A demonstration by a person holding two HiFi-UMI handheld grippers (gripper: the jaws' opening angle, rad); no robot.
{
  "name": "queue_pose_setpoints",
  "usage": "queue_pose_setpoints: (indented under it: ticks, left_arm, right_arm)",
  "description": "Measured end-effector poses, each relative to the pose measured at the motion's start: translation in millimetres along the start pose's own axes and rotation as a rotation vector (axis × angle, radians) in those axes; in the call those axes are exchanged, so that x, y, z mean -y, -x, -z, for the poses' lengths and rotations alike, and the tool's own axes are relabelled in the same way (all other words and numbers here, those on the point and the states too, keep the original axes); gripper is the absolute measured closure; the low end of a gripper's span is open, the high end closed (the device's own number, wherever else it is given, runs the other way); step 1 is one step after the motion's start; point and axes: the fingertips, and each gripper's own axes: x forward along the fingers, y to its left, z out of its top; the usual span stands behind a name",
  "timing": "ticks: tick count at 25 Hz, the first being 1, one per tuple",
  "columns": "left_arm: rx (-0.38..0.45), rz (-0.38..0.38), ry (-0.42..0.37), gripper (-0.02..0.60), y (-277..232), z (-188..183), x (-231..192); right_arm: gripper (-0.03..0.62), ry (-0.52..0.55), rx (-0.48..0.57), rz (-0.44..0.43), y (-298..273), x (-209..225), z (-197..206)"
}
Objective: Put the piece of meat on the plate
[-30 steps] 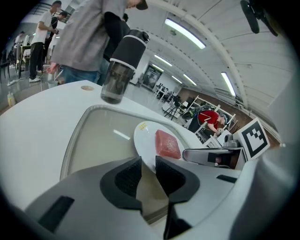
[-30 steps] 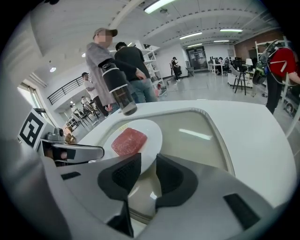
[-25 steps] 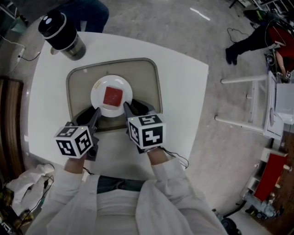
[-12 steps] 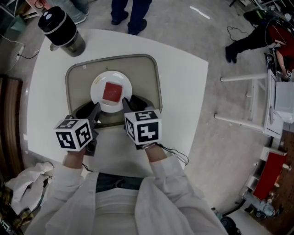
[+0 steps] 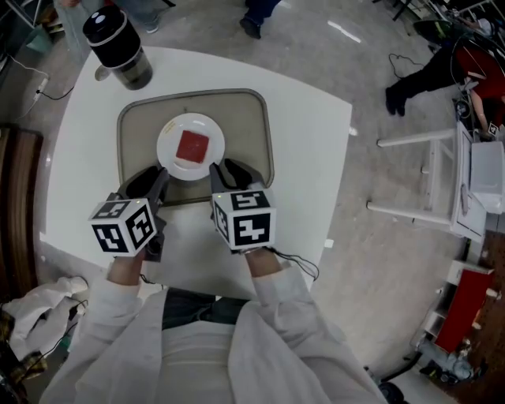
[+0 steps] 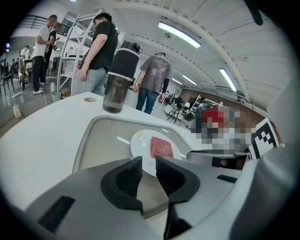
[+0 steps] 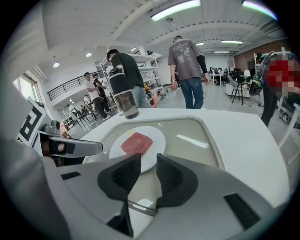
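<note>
Holding my left gripper (image 6: 149, 168) and right gripper (image 7: 148, 171) empty with fingers slightly apart near the plate (image 5: 169, 158), I judged the piece of meat (image 5: 192, 147) lying on it soft, slippery, best pinched across opposite edges.

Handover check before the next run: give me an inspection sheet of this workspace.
Surface: white table with a beige tray on it.
Job's things: piece of meat lies on the white plate, which sits in the tray.
Clutter: black tumbler at the table's far left corner; crumpled cloth off its near left.
Grippers: left gripper and right gripper at the tray's near edge, fingers slightly apart, empty.
Cables: thin black cable at the right wrist.
Surroundings: people walking beyond the table; white rack to the right.
</note>
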Motion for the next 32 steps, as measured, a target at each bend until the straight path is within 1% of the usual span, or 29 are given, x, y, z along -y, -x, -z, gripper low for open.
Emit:
queue_pose_setpoints:
  ticks: [3,10,13,14,16,17,20,24,27,32]
  left_arm:
    - [0.036,0.020,-0.001,0.494,15,5,17]
    - [0.150,0.065,-0.013,0.497,64,20,71]
    - [0.198,0.070,-0.025,0.523,85,27,95]
    - [0.216,0.072,-0.031,0.536,93,29,104]
    - [0.257,0.082,-0.038,0.554,111,36,121]
    - [0.278,0.088,-0.041,0.558,119,39,130]
    - [0.329,0.102,-0.056,0.569,141,50,152]
    - [0.391,0.101,-0.077,0.572,165,65,176]
    - [0.408,0.114,-0.078,0.572,177,79,191]
    - [0.384,0.124,-0.070,0.572,188,105,207]
  right_arm:
    - [0.488,0.023,0.055,-0.026,23,-8,-4]
    - [0.488,0.079,0.175,-0.136,96,-29,-4]
    - [0.491,0.104,0.226,-0.183,127,-37,1]
    - [0.503,0.115,0.248,-0.189,139,-40,3]
    - [0.551,0.133,0.294,-0.193,165,-44,7]
    - [0.559,0.138,0.315,-0.197,178,-47,10]
    - [0.569,0.152,0.356,-0.226,210,-53,18]
    - [0.577,0.179,0.401,-0.247,243,-55,28]
    - [0.579,0.204,0.402,-0.272,260,-60,41]
    - [0.579,0.219,0.377,-0.299,279,-68,68]
